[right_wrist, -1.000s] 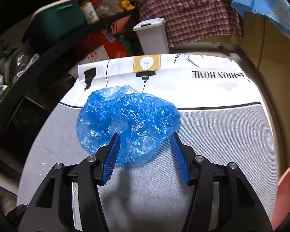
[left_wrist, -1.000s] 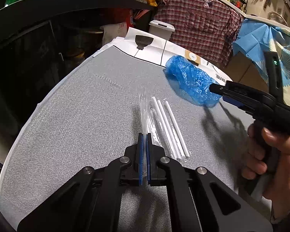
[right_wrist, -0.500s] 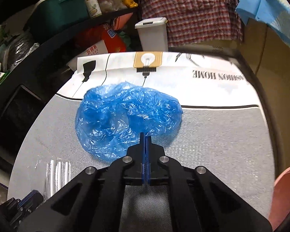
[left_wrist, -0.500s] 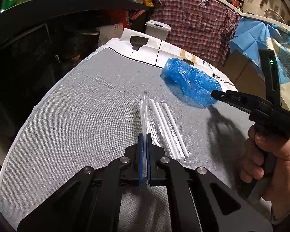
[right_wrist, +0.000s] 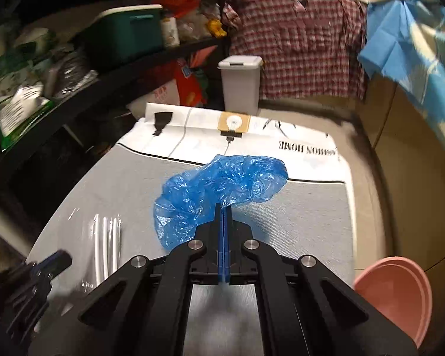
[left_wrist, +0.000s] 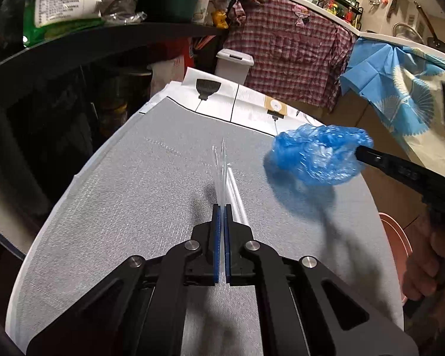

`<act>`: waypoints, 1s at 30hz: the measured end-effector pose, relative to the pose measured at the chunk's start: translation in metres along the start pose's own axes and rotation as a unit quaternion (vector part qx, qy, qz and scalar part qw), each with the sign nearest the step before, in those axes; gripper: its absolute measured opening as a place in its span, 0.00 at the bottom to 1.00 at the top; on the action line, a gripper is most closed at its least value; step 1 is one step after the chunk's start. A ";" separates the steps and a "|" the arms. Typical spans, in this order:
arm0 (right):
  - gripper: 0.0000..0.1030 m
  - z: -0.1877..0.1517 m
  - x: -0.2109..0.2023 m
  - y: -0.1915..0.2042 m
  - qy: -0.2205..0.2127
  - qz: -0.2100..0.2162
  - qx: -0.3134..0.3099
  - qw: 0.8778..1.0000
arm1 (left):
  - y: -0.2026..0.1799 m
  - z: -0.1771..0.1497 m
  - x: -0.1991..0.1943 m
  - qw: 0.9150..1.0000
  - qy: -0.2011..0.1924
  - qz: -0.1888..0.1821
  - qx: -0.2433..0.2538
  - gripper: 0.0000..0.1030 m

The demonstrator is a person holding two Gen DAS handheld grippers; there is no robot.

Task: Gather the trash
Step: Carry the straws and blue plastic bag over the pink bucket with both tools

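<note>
My left gripper [left_wrist: 222, 206] is shut on a clear plastic wrapper [left_wrist: 221, 163] that holds white straws [left_wrist: 237, 198], lifted a little off the grey table mat [left_wrist: 133, 195]. My right gripper [right_wrist: 224, 206] is shut on a crumpled blue plastic bag [right_wrist: 219, 187] and holds it above the mat. The blue bag also shows in the left wrist view [left_wrist: 317, 154], hanging from the right gripper [left_wrist: 359, 151] to the right of the straws. The straws also show in the right wrist view [right_wrist: 105, 246] at lower left.
A pink bowl [right_wrist: 400, 293] sits off the table's right edge. A white lidded bin [right_wrist: 241, 84] stands behind the table. A printed white sheet [right_wrist: 246, 136] covers the far end. Dark cluttered shelves [left_wrist: 103, 35] run along the left.
My right gripper closed on the blue bag and lifted it off the mat. My left gripper raised the straw wrapper, staying shut on it.
</note>
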State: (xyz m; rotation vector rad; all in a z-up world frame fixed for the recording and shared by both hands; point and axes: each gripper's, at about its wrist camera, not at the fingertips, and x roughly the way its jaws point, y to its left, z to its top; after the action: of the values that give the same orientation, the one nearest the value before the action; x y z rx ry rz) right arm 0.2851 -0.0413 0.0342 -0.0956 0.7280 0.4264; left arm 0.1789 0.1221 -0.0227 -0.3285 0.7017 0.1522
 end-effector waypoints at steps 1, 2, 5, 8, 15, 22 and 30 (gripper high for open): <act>0.00 -0.003 -0.009 0.000 -0.001 -0.001 -0.004 1.000 | 0.000 -0.001 -0.002 1.000 -0.001 -0.001 0.001 0.02; 0.00 -0.007 -0.019 0.000 -0.003 -0.001 -0.006 1.000 | -0.001 -0.002 -0.006 1.000 -0.002 -0.003 0.002 0.02; 0.00 -0.018 -0.041 -0.001 -0.010 -0.003 -0.011 1.000 | -0.004 -0.005 -0.014 1.000 -0.004 -0.007 0.010 0.02; 0.00 -0.033 -0.062 -0.005 -0.011 -0.009 -0.020 1.000 | -0.008 -0.008 -0.023 1.000 -0.007 -0.012 0.018 0.02; 0.00 -0.048 -0.107 -0.017 -0.024 -0.018 -0.017 0.999 | -0.018 -0.013 -0.046 0.999 -0.016 -0.023 0.028 0.02; 0.00 -0.057 -0.144 -0.029 -0.043 -0.026 -0.015 0.999 | -0.030 -0.020 -0.061 0.998 -0.018 -0.035 0.043 0.02; 0.00 -0.070 -0.175 -0.045 -0.057 -0.043 -0.004 0.997 | -0.045 -0.024 -0.072 0.997 -0.021 -0.051 0.058 0.02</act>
State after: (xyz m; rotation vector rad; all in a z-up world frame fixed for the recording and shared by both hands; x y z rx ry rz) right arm 0.1441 -0.1588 0.0951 -0.1096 0.6080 0.3502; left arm 0.1214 0.0694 0.0187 -0.2495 0.6479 0.0212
